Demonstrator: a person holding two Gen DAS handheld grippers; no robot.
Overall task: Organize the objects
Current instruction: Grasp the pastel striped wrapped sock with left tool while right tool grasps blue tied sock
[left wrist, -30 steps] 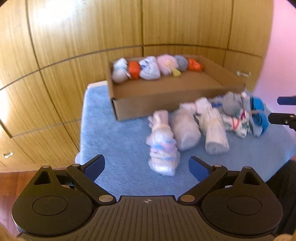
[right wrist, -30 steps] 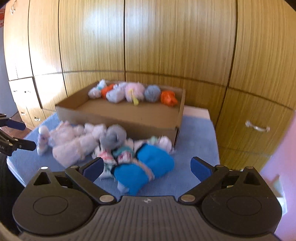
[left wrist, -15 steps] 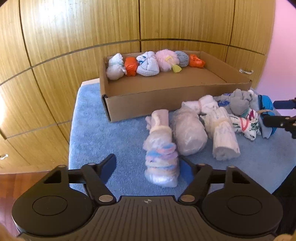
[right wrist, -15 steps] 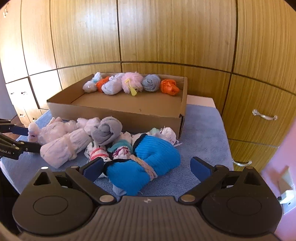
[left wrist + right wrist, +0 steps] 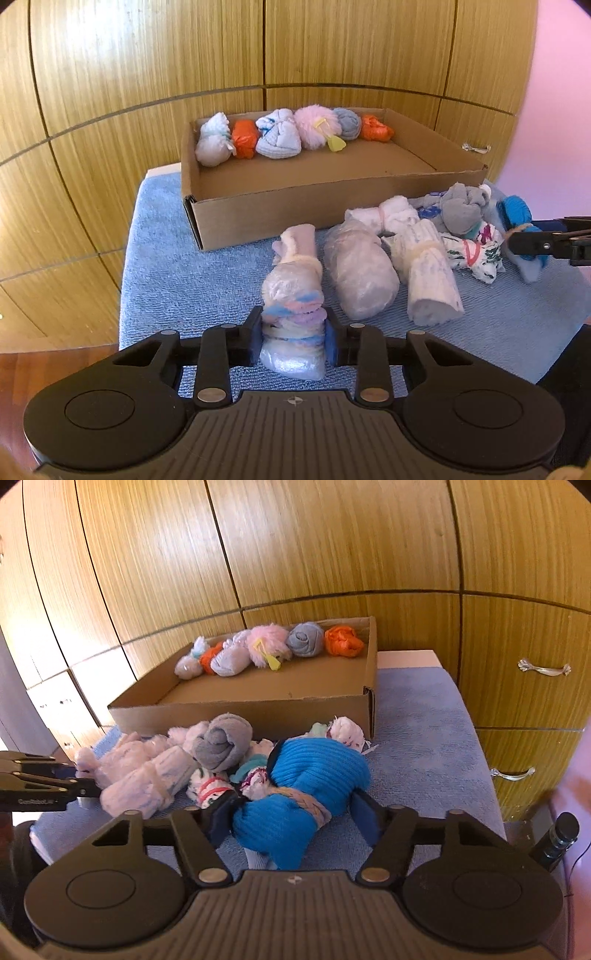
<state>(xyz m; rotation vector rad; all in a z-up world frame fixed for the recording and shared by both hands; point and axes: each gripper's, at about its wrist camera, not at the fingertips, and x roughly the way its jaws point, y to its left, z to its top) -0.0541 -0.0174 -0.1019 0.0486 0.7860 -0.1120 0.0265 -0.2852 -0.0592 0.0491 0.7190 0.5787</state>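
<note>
Blue terry-cloth table cover (image 5: 192,280): work surface; soft, so bundles lie where set.

Shallow brown cardboard box (image 5: 258,206): at the far side, open-topped, judged the destination. One row of six rolled sock bundles (image 5: 280,138) lines its far wall, leaving the near floor free for a further row.

Loose heap of rolled sock bundles (image 5: 424,251): on the cloth just in front of the box, unsorted.

Bright blue ribbed sock bundle tied with a tan band (image 5: 306,794): near right end of the heap. Right gripper (image 5: 295,819) straddles it, jaws drawn in at both flanks; firm contact is probable, though the far pad is partly hidden.

Pale pastel-striped fuzzy sock roll (image 5: 293,314): near left end, lying lengthwise. Left gripper (image 5: 293,339) pinches its near end, pads pressing both sides, ready for lifting.
</note>
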